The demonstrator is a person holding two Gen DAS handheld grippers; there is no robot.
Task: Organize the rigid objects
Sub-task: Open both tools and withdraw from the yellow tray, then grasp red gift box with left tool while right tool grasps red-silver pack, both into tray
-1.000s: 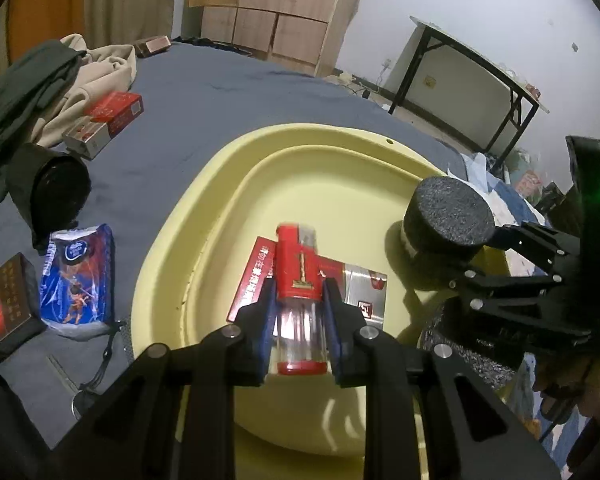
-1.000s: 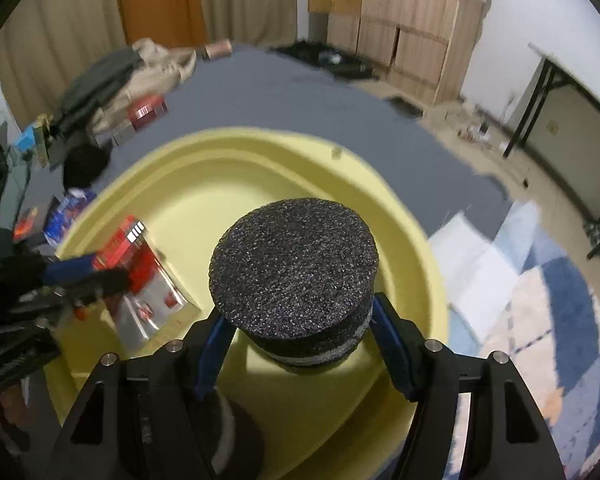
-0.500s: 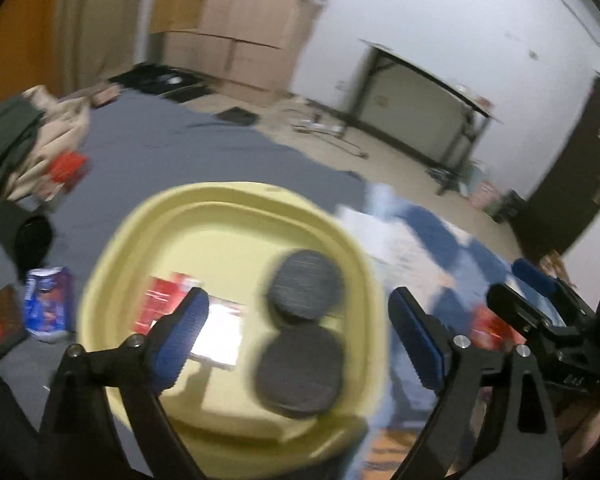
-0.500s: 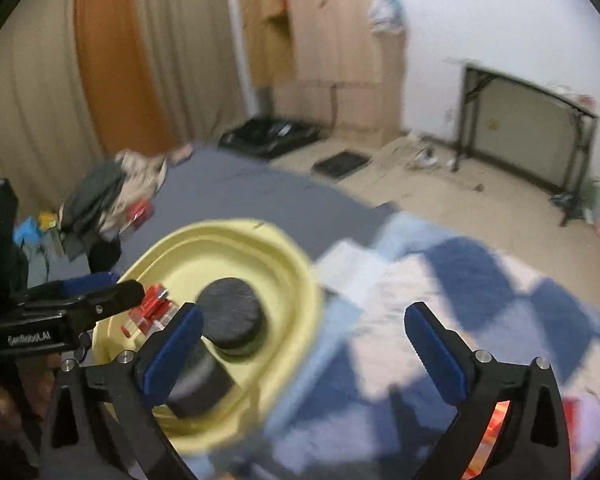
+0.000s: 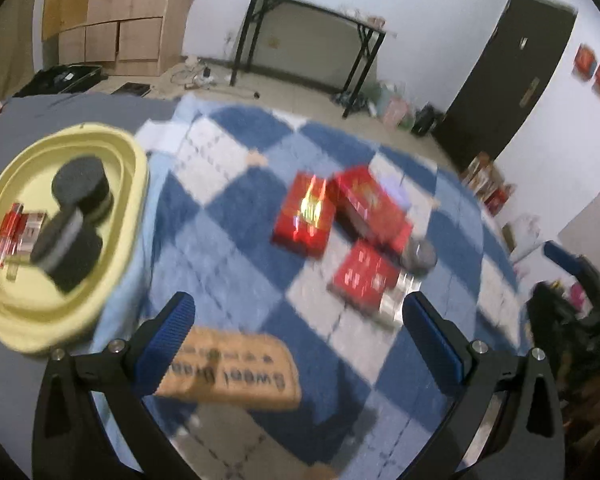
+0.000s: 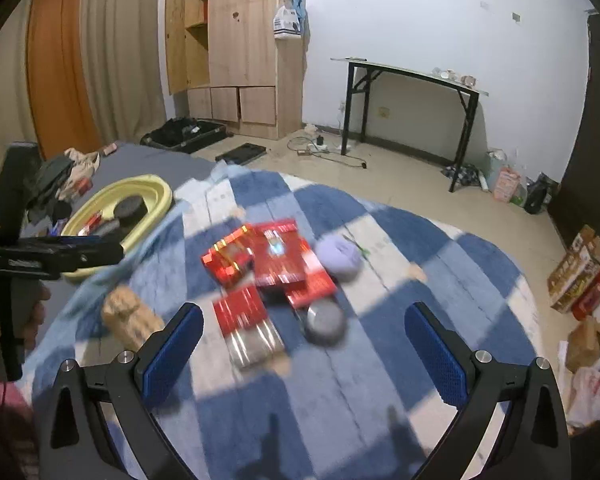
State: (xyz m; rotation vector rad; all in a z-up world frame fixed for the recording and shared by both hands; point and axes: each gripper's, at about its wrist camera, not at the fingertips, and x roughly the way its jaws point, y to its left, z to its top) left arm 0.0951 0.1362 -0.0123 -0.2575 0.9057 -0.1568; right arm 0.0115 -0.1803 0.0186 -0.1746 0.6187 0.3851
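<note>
Red boxes (image 6: 272,264) on checkered blanket (image 6: 380,360) | left hand-held gripper (image 5: 296,344) wide open, empty | right hand-held gripper (image 6: 302,354) likewise

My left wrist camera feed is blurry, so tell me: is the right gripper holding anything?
Observer: No. The right gripper is open and empty, over the checkered blanket.
Operator: Is there anything round by the red boxes besides the grey round thing?
Observer: Yes. A purple round thing lies beside the boxes, on the side away from the yellow basin.
</note>
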